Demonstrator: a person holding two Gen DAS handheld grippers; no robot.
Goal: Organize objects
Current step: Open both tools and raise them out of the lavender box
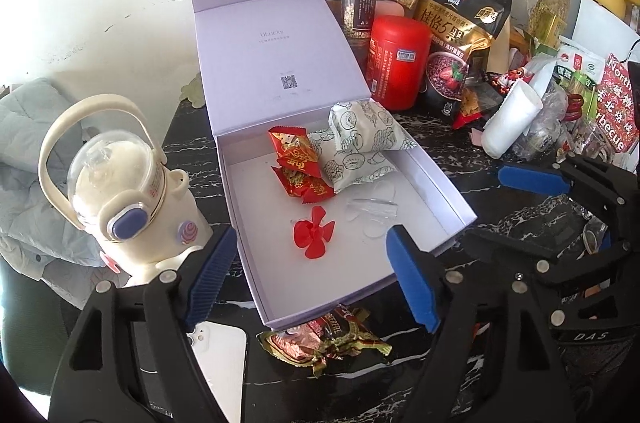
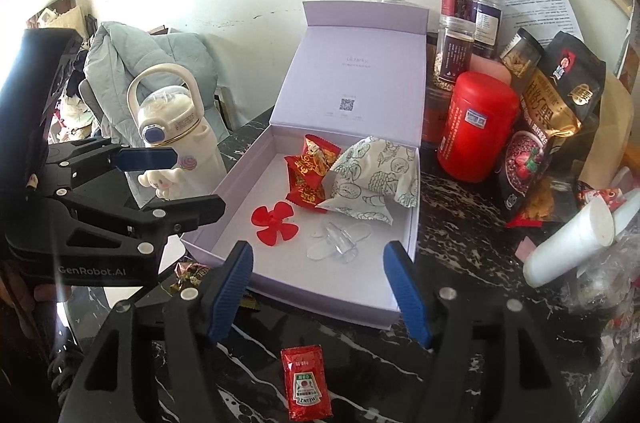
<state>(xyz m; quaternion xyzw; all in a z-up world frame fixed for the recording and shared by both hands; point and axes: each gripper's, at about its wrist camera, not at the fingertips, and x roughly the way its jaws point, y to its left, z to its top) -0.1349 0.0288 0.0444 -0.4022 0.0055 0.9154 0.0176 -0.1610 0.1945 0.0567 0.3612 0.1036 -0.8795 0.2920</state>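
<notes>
Heinz ketchup packet [image 2: 306, 383] on dark bench [image 2: 460, 223], "GenRobot.AI" on left hand-held gripper [image 2: 180, 179], empty and open, right hand-held gripper [image 2: 318, 287] likewise, lilac box [image 2: 404, 307] beyond.

An open lilac gift box [image 2: 410, 243] lies on the dark marbled table [image 2: 460, 219], lid folded back. Inside: two red candy wrappers [image 2: 310, 175], two white printed snack packets [image 2: 370, 179], a red plastic propeller [image 2: 274, 225] and a clear plastic piece [image 2: 340, 241]. A ketchup sachet [image 2: 306, 383] and crumpled gold wrappers [image 1: 324, 337] lie outside its front.
</notes>
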